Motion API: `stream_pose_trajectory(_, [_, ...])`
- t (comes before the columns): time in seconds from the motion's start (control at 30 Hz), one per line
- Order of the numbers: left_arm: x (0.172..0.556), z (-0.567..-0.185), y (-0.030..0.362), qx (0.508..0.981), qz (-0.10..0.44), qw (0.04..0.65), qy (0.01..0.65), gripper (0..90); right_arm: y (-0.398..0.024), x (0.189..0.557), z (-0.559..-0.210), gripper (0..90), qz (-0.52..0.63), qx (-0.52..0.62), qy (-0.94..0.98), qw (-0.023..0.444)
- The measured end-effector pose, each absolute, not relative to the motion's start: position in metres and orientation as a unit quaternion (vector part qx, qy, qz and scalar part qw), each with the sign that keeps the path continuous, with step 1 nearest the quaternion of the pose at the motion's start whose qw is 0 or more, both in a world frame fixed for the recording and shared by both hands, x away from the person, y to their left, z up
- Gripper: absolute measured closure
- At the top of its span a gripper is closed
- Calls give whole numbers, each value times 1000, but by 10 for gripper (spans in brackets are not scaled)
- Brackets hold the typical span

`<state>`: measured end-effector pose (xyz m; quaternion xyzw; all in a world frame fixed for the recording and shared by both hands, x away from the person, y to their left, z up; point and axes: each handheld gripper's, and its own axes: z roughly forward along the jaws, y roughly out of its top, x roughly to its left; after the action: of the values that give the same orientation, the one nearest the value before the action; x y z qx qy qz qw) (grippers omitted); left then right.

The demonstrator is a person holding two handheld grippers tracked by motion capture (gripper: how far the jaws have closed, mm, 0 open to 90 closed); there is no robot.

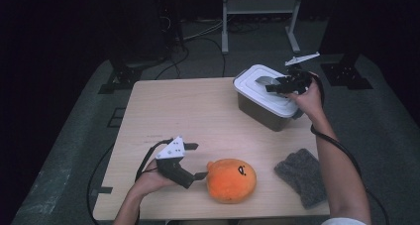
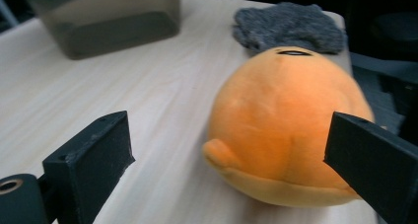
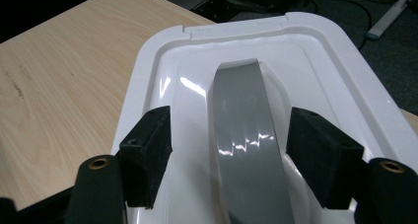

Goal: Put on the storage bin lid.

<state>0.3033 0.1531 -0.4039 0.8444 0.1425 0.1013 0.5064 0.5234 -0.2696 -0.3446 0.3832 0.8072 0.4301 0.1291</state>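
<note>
Left gripper [image 1: 197, 160] low over the near-left part of the pale wooden counter [image 1: 188, 111], jaws spread wide, nothing clamped; one jaw tip just beside the round orange plush toy [image 1: 231, 180], which lies on the counter near the front edge and sits between the jaws in the left gripper view. Right of the toy, a grey felted cloth [image 1: 303, 176] lies flat. Far right, a dark translucent bin with white plastic lid [image 1: 262, 92]; right gripper [image 1: 275, 84] over the lid, jaws wide, straddling its grey arched handle [image 3: 245, 125] without pressing it.
</note>
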Motion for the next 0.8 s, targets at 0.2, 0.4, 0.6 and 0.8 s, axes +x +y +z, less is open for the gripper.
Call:
stream_pose_trajectory(0.2, [300,-407,162,841,110,507,155,32,-264,527,-349,385,423,385,811,125])
stream_pose_trajectory(0.4, [297,-410,173,837,123,505,174,32,-262,530,-352,487,424,389,809,119])
stream_pose_trajectory(0.6, [297,-412,181,828,134,511,188,29,-260,530,-354,582,424,392,807,124])
stream_pose_trajectory(0.8, [295,-413,183,825,139,513,195,29,-260,530,-353,643,422,391,809,126])
